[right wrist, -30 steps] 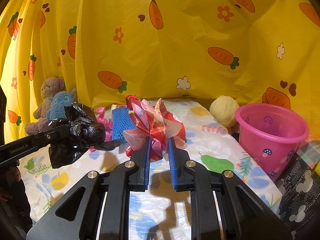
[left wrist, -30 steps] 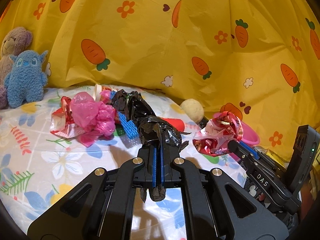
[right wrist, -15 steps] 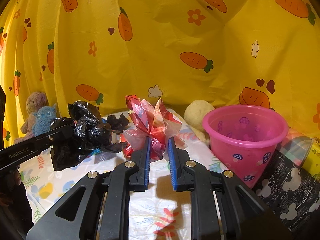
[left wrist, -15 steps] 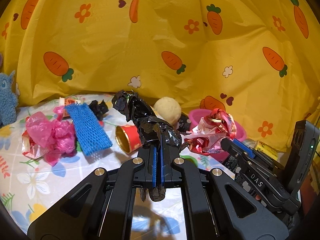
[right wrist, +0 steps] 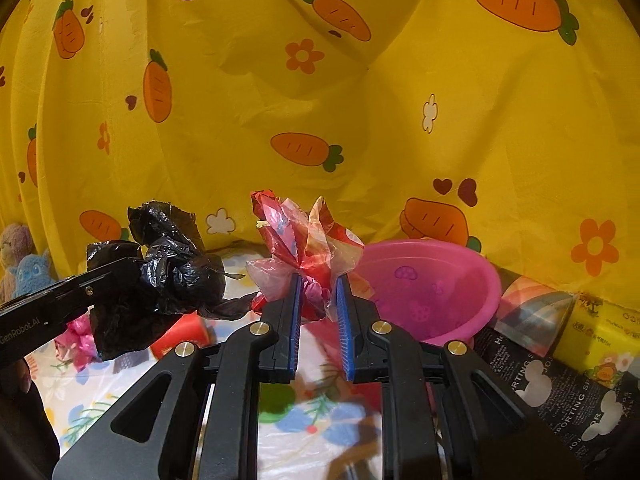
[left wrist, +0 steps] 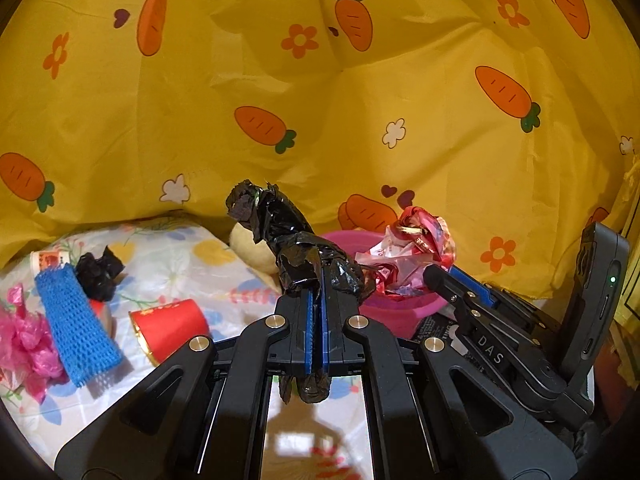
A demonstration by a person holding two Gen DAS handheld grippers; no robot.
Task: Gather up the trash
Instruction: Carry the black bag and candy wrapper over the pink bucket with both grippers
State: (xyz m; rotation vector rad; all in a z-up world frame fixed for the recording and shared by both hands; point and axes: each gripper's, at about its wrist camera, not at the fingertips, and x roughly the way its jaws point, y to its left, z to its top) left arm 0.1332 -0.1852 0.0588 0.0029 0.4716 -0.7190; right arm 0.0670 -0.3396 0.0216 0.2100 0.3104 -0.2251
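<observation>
My left gripper [left wrist: 316, 276] is shut on a crumpled black plastic bag [left wrist: 288, 236], which sticks up past the fingertips; the same bag [right wrist: 168, 276] shows at the left of the right wrist view. My right gripper [right wrist: 318, 280] is shut on a crinkled red and clear wrapper [right wrist: 308, 240], held up in the air. That wrapper [left wrist: 408, 248] hangs over the pink bucket [left wrist: 400, 308] in the left wrist view. The bucket [right wrist: 432, 284] stands just right of my right gripper, its mouth open towards me.
On the flowered tablecloth [left wrist: 192, 264] lie a red cup [left wrist: 172, 328] on its side, a blue mesh sleeve [left wrist: 76, 332], a small black bag scrap [left wrist: 98, 274], pink plastic [left wrist: 24, 348] and a pale ball [left wrist: 252, 244]. A yellow carrot-print curtain [right wrist: 320, 100] hangs behind. Boxes [right wrist: 560, 360] sit right of the bucket.
Both grippers have swung to the right with their loads. The plush toys slid out of the left view, and the pink bucket now sits close in front of both grippers.
</observation>
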